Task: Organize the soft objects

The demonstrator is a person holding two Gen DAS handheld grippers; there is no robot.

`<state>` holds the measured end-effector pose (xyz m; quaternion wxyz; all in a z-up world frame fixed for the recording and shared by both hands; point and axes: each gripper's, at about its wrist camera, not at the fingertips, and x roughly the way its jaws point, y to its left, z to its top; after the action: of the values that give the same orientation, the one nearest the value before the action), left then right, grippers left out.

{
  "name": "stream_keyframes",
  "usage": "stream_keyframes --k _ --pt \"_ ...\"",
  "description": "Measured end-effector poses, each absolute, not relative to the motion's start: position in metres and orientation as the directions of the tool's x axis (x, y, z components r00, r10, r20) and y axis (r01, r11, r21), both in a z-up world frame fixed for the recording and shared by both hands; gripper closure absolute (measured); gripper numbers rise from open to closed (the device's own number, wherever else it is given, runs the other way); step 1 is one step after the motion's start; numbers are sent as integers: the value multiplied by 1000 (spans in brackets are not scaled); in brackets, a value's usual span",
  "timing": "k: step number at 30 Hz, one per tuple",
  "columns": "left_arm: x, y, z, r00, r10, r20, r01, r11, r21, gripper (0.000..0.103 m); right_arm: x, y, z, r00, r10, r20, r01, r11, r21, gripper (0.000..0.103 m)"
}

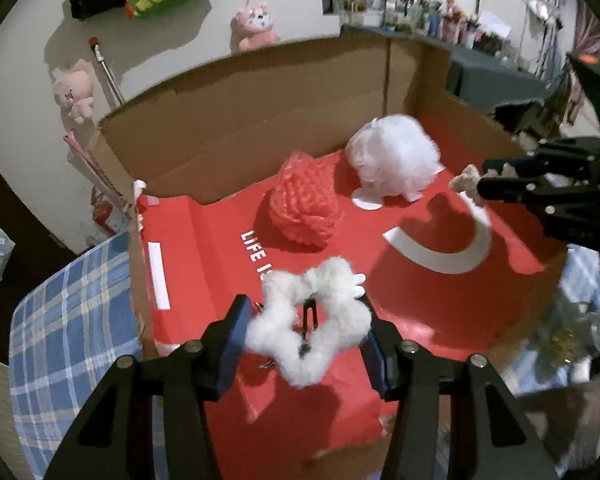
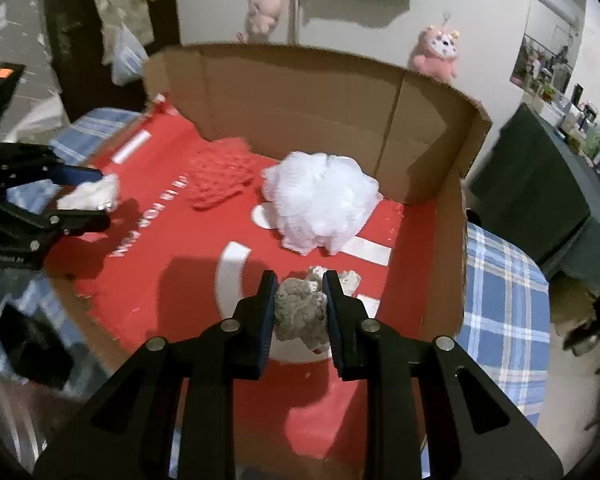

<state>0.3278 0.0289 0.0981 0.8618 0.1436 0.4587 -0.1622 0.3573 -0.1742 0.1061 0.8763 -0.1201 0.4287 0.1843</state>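
my left gripper (image 1: 306, 332) clamps white scrunchie (image 1: 312, 320), right gripper (image 2: 300, 308) squeezes grey scrunchie (image 2: 300, 312); both light, squashy, hold by the fluffy band over box (image 2: 300, 92).

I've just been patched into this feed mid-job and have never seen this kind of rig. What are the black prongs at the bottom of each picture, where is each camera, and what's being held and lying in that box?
There is no robot arm here: a person holds a two-finger gripper in each hand, and a fisheye camera on each looks forward along its fingers. The black prongs are those fingers.

The left wrist view shows the left gripper closed around a white fluffy star-shaped ring. The right wrist view shows the right gripper squeezing a grey-beige fuzzy clump. Each gripper also shows at the edge of the other's picture.

Both are above an open cardboard box with a red printed floor. In it lie a red mesh pouf and a white mesh pouf, side by side near the back wall. The box rests on a blue plaid cloth.
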Motion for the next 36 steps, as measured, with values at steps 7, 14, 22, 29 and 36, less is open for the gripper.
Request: stream_keyframes --k 7,14,22,29,36 --pt "357 29 74 481 -80 -873 365 924 116 49 386 -166 85 521 138 -842 -393 915 -93 81" --pt "366 30 61 453 -38 -891 348 927 138 48 394 -164 68 488 107 -866 -395 912 -110 79" --pt "369 34 56 439 -17 -898 342 928 150 47 396 -165 67 488 93 -868 -384 916 -118 79" --pt "373 22 57 446 -12 -895 339 928 157 47 397 -157 66 489 75 -869 -384 913 -137 77" --pt "366 21 65 481 -22 -876 338 927 162 34 400 -155 62 488 61 -871 -375 916 -145 57"
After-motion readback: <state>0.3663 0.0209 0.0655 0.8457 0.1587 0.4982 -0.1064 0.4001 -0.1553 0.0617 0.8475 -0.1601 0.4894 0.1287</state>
